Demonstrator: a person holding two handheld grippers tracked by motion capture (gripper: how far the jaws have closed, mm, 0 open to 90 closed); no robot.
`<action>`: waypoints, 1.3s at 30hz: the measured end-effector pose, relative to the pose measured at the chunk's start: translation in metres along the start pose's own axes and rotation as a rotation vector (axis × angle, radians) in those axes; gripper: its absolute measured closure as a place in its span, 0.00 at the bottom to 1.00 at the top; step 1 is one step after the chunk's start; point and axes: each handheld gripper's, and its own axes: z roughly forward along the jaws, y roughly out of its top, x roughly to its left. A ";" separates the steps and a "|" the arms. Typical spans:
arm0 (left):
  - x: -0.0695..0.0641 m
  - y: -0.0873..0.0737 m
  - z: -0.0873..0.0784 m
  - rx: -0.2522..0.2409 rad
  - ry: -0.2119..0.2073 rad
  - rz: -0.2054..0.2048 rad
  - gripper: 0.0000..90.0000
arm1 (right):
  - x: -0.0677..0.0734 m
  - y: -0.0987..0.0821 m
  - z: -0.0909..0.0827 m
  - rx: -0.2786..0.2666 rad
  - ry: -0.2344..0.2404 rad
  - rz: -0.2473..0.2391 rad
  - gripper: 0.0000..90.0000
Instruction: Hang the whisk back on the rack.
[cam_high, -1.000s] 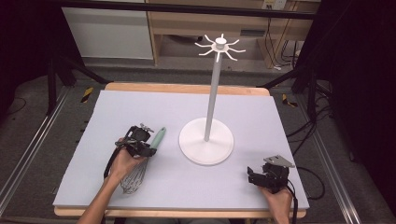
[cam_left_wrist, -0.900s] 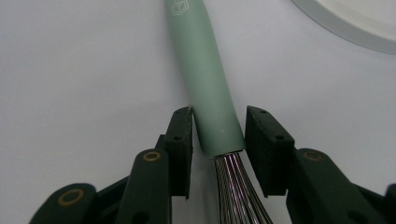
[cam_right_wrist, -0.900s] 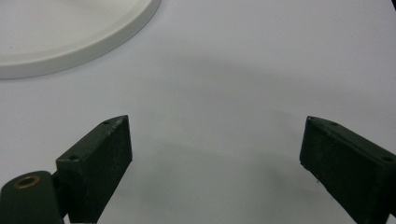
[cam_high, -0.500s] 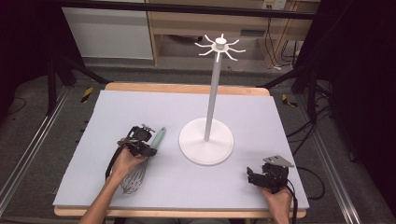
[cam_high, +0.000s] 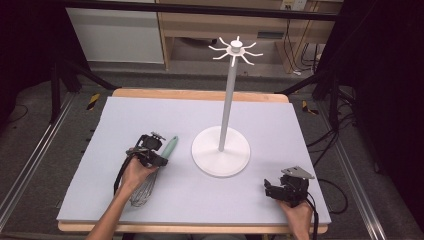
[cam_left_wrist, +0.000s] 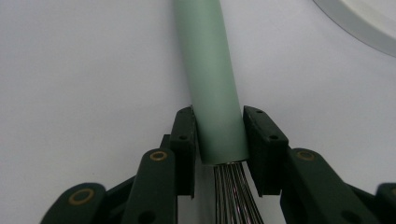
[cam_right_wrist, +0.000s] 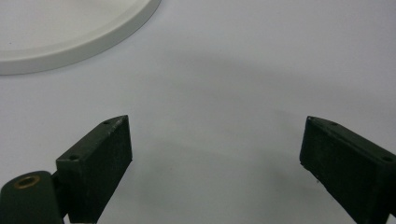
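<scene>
Both pads of the left gripper (cam_left_wrist: 218, 154) have just closed, clamping the whisk (cam_left_wrist: 212, 79) handle's wire end; we expect tilting, slipping. Right gripper (cam_right_wrist: 215, 158) jaws apart.

We see a whisk with a pale green cylindrical handle and a cage of thin silvery steel wires (cam_high: 150, 172) lying flat on the light grey mat (cam_high: 150, 120), at its near left part. In the high view its handle points away and to the right, toward the round white base of the stand (cam_high: 220, 151), and ends just short of it; the wire cage lies toward the near edge of the mat. In the left gripper view we note the handle (cam_left_wrist: 212, 79) running straight up the frame, smooth and matt, with the bundled wires (cam_left_wrist: 231, 193) emerging from its lower end. The whisk is gripped on both sides of the handle, just above the wires.
</scene>
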 end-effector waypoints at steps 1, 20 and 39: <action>0.000 0.000 -0.001 -0.003 0.000 0.000 0.73 | 0.000 0.000 0.000 0.000 0.000 0.001 0.11; -0.003 -0.010 -0.033 -0.093 -0.042 0.032 0.76 | 0.000 0.000 0.000 0.003 -0.004 0.002 0.11; -0.004 -0.027 -0.071 -0.222 -0.089 0.038 0.76 | -0.001 0.000 0.000 0.002 -0.012 0.001 0.11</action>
